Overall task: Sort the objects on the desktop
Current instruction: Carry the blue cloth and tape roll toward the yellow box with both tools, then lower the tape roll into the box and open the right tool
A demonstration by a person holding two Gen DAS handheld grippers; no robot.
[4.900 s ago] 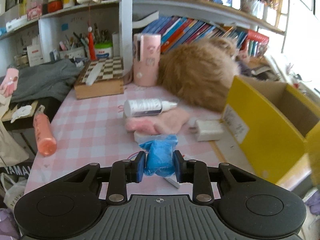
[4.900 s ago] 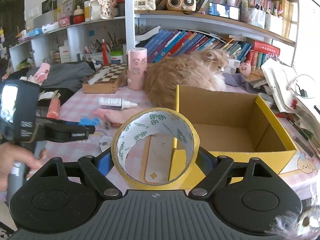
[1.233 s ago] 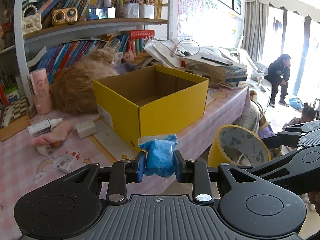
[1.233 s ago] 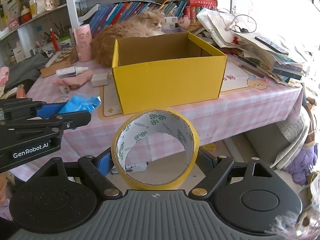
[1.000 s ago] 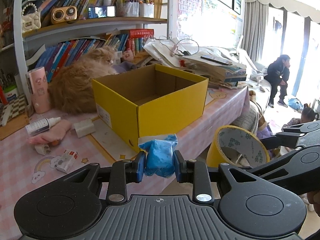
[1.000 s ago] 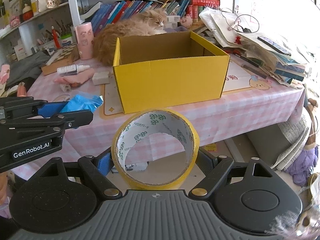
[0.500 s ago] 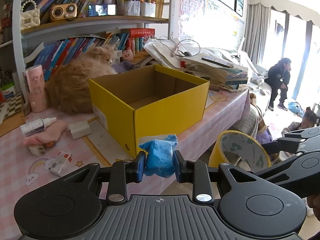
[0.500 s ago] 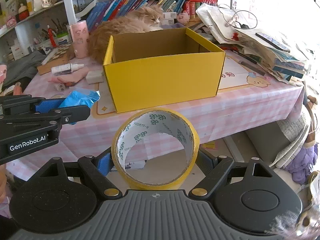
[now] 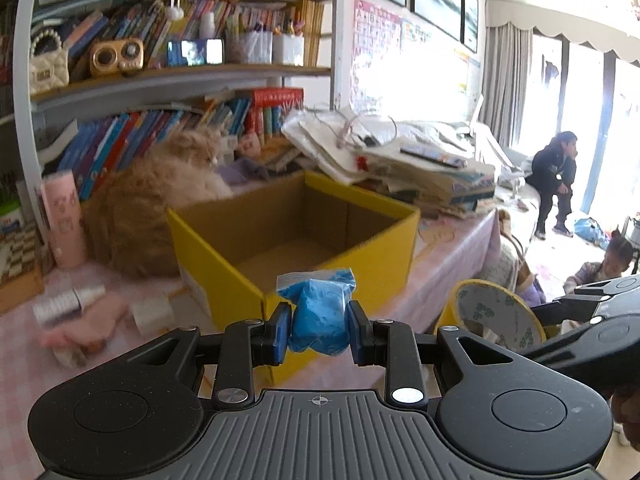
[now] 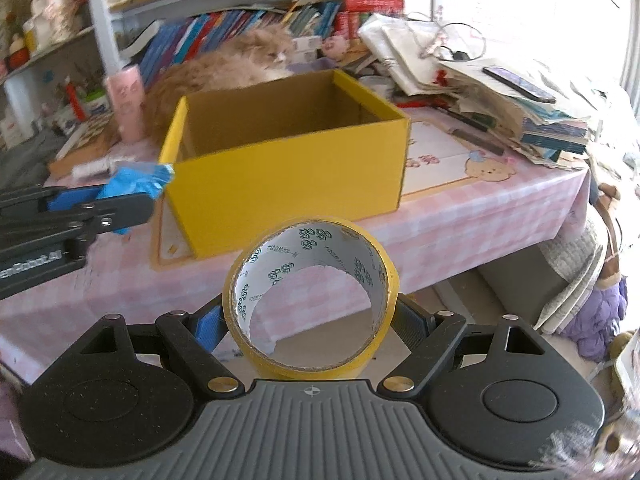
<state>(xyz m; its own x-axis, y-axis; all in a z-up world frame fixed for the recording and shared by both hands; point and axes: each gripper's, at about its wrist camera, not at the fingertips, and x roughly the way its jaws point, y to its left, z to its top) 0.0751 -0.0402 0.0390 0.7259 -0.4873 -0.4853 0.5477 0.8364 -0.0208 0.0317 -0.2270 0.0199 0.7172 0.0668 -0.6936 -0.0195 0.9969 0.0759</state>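
Observation:
My left gripper is shut on a crumpled blue bag, held in the air before the near corner of an open yellow cardboard box. The right wrist view shows that blue bag at the left, beside the yellow box. My right gripper is shut on a roll of yellow tape, hanging off the table's front edge, below the box. The left wrist view catches the tape roll at lower right. The box looks empty inside.
A fluffy orange cat lies behind the box. Left of the box lie a white bottle, a pink cloth and a white block. A paper pile fills the table's right end. Two people are by the window.
Both grippers have drifted nearer the yellow box and slightly up, each keeping its hold. The box looms larger in both views.

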